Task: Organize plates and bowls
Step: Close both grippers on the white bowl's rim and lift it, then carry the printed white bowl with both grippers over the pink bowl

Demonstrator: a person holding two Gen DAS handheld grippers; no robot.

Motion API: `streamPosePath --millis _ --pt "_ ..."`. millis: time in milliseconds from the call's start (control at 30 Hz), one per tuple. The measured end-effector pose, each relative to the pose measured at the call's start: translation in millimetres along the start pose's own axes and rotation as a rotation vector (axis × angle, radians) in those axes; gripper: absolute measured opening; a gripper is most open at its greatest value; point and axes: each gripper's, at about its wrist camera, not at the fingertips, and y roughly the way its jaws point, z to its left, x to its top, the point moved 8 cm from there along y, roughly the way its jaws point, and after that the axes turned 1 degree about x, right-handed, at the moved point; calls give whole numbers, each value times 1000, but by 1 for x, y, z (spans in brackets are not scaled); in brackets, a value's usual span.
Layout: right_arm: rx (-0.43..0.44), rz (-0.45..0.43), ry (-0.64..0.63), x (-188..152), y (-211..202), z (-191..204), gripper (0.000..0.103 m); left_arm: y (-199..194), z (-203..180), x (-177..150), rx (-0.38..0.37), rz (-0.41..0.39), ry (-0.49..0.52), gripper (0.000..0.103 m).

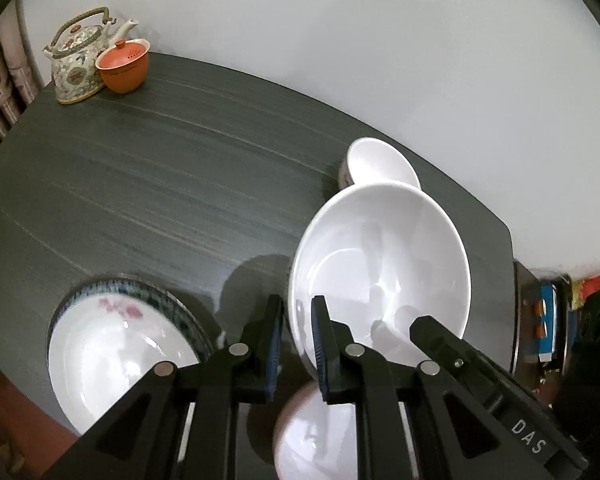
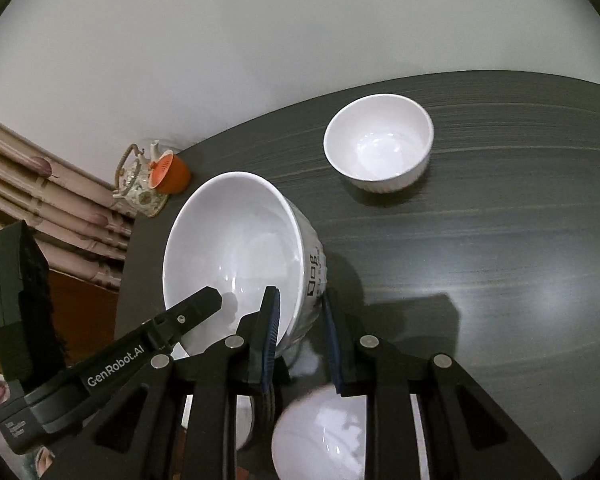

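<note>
Together, both jaws on big bowl (image 1: 380, 264) rim.

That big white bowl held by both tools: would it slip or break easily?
The big white bowl looks glazed and shiny, so probably slippery. The left tool and right tool each pinch only its thin rim, so it might tilt. It seems ceramic, likely heavy and breakable.

Dark table (image 1: 160, 184), teapot (image 1: 78, 62), small bowl (image 2: 378, 144)

Dim indoor light, soft shadows, glare on table (image 2: 500, 280), fisheye-bent edges w/ slight blur.
</note>
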Motion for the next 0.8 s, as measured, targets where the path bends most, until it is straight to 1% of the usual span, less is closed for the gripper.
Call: streamPosePath --millis 133,233,400,500,667,800 --pt "2 -7 5 -18 -16 -5 21 -6 -17 -23 3 7 25 15" --pt "6 -9 14 -34 -30 -13 21 -10 -22 -36 4 17 40 15" --pt "-3 -4 25 -60 -43 -24 21 -7 -27 -72 12 49 54 15" --pt "-17 8 28 -76 -44 -31 21 0 -27 -88 21 81 58 15" --pt "-44 40 42 -101 -40 -47 21 10 -33 -105 40 108 87 15" --pt "-68 63 53 -112 -33 -58 21 21 -36 -115 63 136 106 15"
